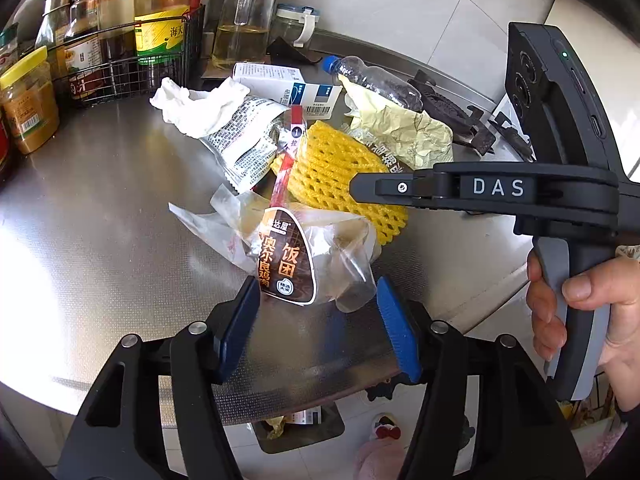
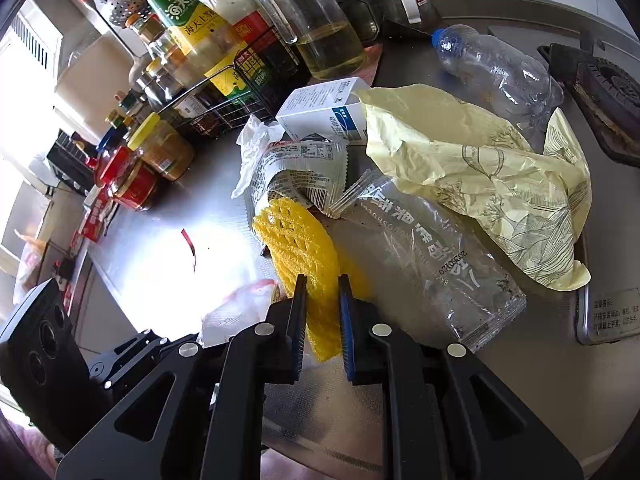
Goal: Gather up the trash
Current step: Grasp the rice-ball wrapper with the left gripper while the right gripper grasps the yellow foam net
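I'm looking at a home kitchen: steel countertop [image 1: 100,208], wire rack [image 2: 224,92] of sauce bottles sitting far left, oil jar [image 2: 320,32] standing behind it, gas burner grate [image 2: 600,96] showing far right, tiled wall [image 1: 400,0] running behind.

We see our left gripper [image 1: 318,322] with jaws wide apart, and a clear rice-ball wrapper [image 1: 294,256] lies just ahead between the blue pads [image 1: 398,330]. Behind the wrapper is a yellow foam net [image 1: 336,172]. Our right gripper [image 1: 360,186] comes in from the right, its tip over this net. Further ahead lie a white tissue [image 1: 192,104] and an empty plastic bottle [image 1: 376,78].
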